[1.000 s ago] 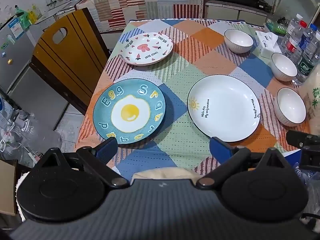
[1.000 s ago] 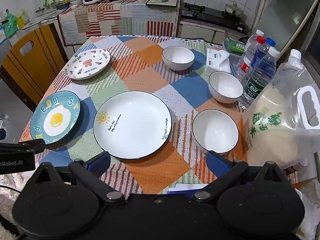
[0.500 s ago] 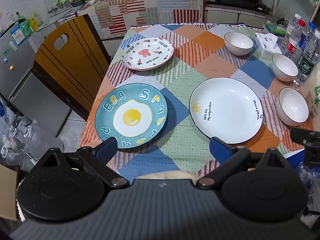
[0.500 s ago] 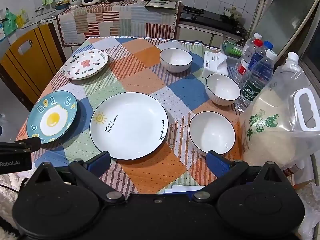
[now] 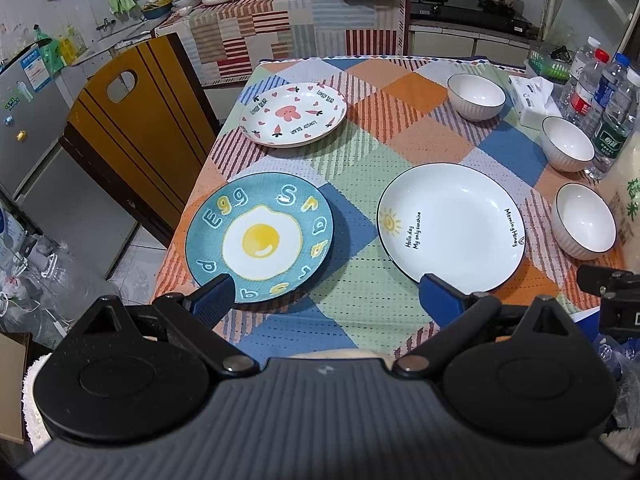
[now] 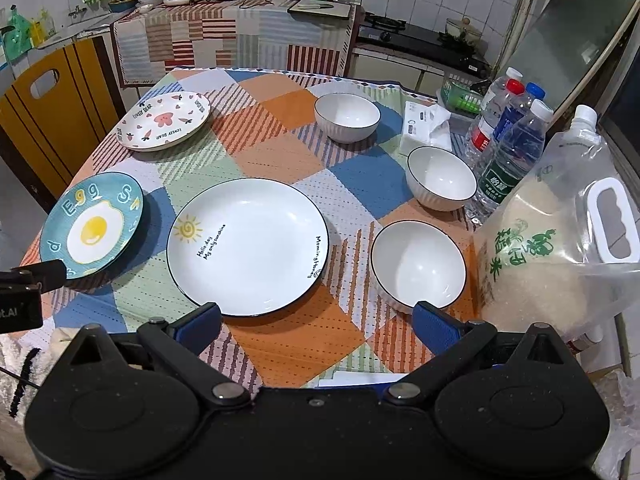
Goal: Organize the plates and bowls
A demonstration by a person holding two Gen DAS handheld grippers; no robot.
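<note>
Left gripper, lower centre of its frame, stands spread wide and empty above the near table edge; right gripper likewise gapes, grasping nothing. Three plates lie apart: egg plate at centre left, white plate at centre right, heart plate above. Three bowls line the right side: far bowl, middle bowl, near bowl, beside bottles and a rice bag.

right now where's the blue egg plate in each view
Left wrist: blue egg plate sits lower left of centre, just beyond the left jaw.
Right wrist: blue egg plate at the far left edge.
Shared landmark: the big white sun plate lies immediately to its right.
</note>
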